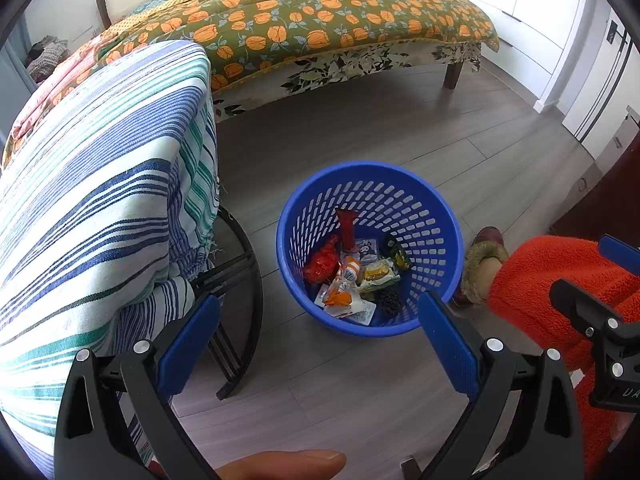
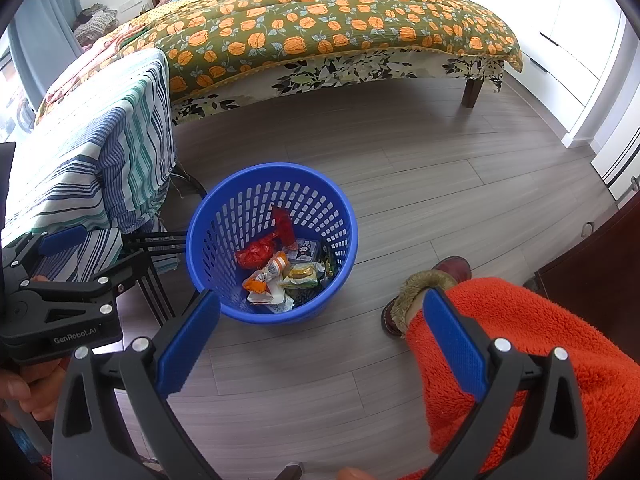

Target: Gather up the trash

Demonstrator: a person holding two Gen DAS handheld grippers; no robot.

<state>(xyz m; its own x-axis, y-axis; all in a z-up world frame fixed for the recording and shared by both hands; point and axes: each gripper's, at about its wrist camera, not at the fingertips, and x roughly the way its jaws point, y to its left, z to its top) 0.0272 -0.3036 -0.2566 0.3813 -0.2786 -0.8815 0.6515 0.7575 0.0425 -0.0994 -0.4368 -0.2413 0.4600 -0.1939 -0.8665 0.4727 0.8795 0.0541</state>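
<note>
Wrappers [image 1: 352, 280] fill the blue basket [image 1: 436, 196] — both tongs, left [image 1: 320, 344] and right [image 2: 320, 344], gape wide, holding nothing — so sweep the floor [image 1: 360, 132] for strays.

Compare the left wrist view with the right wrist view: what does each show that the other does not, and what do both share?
Only the left wrist view shows the dark berry-like cluster in the basket and the round black ring of the stand under the striped cloth.

Only the right wrist view shows the GenRobot.AI lettering on the other tool's body.

Both show the blue basket holding wrappers, the floral bedspread, the orange fleece, the fur-trimmed shoe, and open, empty tools: left tool, right tool.
</note>
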